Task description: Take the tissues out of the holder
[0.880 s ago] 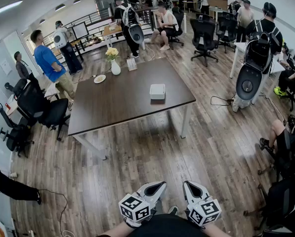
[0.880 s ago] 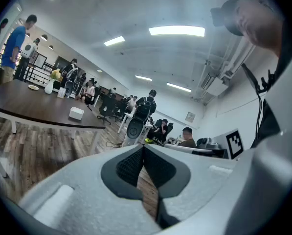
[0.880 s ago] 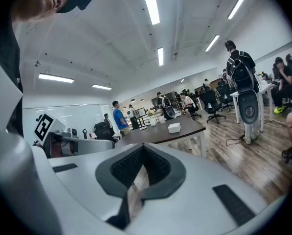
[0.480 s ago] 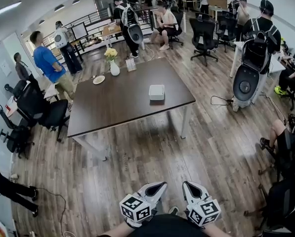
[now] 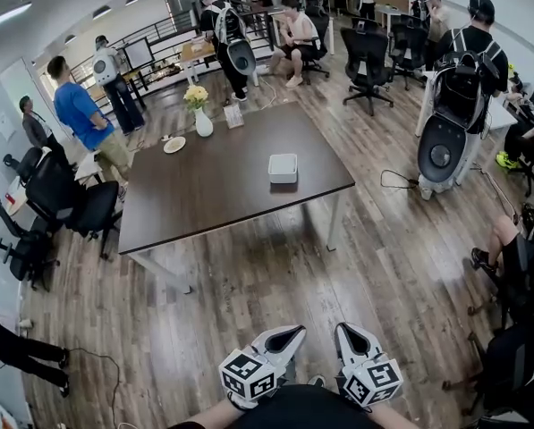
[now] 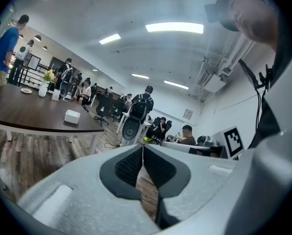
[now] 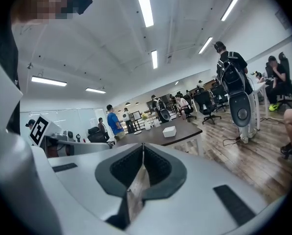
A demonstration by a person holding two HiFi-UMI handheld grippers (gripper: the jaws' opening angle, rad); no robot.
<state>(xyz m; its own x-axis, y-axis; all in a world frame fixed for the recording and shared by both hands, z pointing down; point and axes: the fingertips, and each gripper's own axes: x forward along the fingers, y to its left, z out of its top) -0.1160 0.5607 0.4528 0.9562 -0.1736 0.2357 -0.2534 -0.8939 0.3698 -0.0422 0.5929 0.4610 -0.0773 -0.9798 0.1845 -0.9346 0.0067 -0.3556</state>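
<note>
A dark brown counter point(image 5: 204, 195) stands on the wooden floor point(image 5: 275, 284). At its far end is a white vase point(image 5: 203, 125) with yellow flowers. A small plate point(image 5: 174, 145) lies to the left of it, and a small upright card point(image 5: 234, 116) is to the right. Black office chairs point(image 5: 74, 206) stand beside the counter's left side, and a person in a blue shirt point(image 5: 77, 108) stands behind them. To the right, a person in black point(image 5: 474, 43) stands with a large rounded white and black device point(image 5: 441, 155) at the back. A thin cable point(image 5: 394, 182) lies near it. Long ceiling lights point(image 7: 145, 4) are on.
</note>
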